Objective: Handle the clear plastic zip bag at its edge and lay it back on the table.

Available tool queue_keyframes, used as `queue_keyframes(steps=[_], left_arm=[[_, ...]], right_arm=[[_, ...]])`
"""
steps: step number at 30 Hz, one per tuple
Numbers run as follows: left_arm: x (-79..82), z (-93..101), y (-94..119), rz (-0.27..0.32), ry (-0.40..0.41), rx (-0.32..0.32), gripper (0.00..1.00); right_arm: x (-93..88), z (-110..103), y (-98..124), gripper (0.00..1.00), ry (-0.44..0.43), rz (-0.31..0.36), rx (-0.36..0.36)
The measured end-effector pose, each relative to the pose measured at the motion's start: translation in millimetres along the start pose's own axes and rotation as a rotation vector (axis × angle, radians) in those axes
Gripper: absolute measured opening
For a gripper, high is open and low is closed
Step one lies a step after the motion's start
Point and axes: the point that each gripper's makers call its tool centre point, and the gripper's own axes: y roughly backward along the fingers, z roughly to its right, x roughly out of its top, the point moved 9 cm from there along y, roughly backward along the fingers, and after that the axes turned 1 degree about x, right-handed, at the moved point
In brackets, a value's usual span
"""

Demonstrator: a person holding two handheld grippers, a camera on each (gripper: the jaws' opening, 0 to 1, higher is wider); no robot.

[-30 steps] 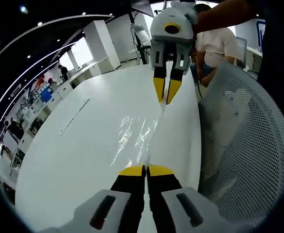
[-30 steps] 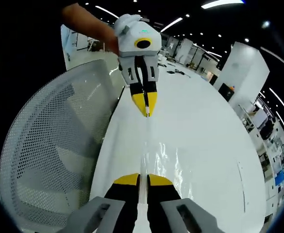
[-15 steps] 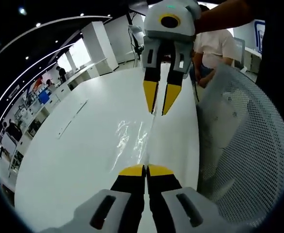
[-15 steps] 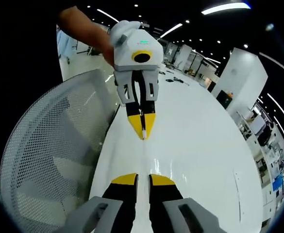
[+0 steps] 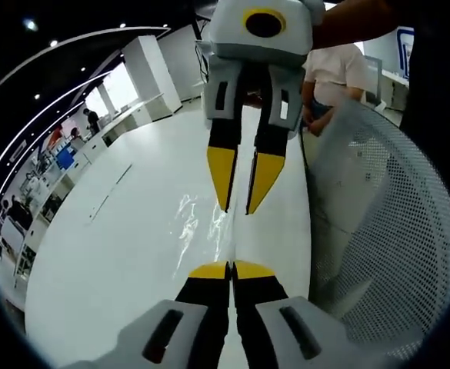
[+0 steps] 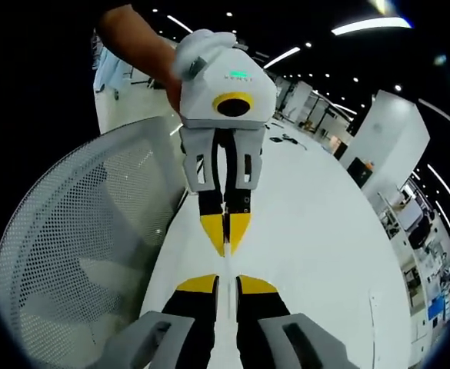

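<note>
The clear zip bag (image 5: 198, 227) lies crumpled and shiny on the white table (image 5: 117, 231), with one edge running up into my left gripper (image 5: 231, 265). That gripper is shut on the edge. My right gripper (image 5: 236, 209) hangs just above the bag, facing the left one, with its yellow fingertips (image 5: 221, 173) spread and nothing between them. In the right gripper view my own jaws (image 6: 227, 280) stand open. The left gripper (image 6: 226, 250) sits close in front of them, pinched shut on a thin strip of plastic.
A white mesh chair back (image 5: 386, 231) stands against the table's edge, also visible as the chair (image 6: 78, 246). A person in a light shirt (image 5: 336, 69) sits beyond it. A gloved hand (image 6: 201, 46) holds the left gripper. The table (image 6: 325, 231) stretches far back.
My right gripper has opened and let go of the bag's edge. The two grippers have come much closer together, and the bag is no longer stretched between them.
</note>
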Motion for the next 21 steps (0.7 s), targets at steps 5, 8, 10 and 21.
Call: queue_keyframes(steps=[5, 8, 10, 21], left_arm=[[-0.1, 1.7, -0.8, 0.003, -0.008, -0.003, 0.00], [1.7, 1.9, -0.5, 0.007, -0.010, -0.003, 0.00], [1.7, 2.2, -0.7, 0.008, -0.013, -0.004, 0.00], [3.3, 7.9, -2.1, 0.018, -0.041, -0.018, 0.00]], right_arm=[[5.6, -1.0, -9.6, 0.05, -0.002, 0.004, 0.005], [8.6, -3.8, -15.6, 0.05, -0.002, 0.009, 0.012], [9.6, -5.0, -18.0, 0.05, -0.002, 0.011, 0.012], [8.5, -5.4, -21.3, 0.04, -0.017, 0.001, 0.006]])
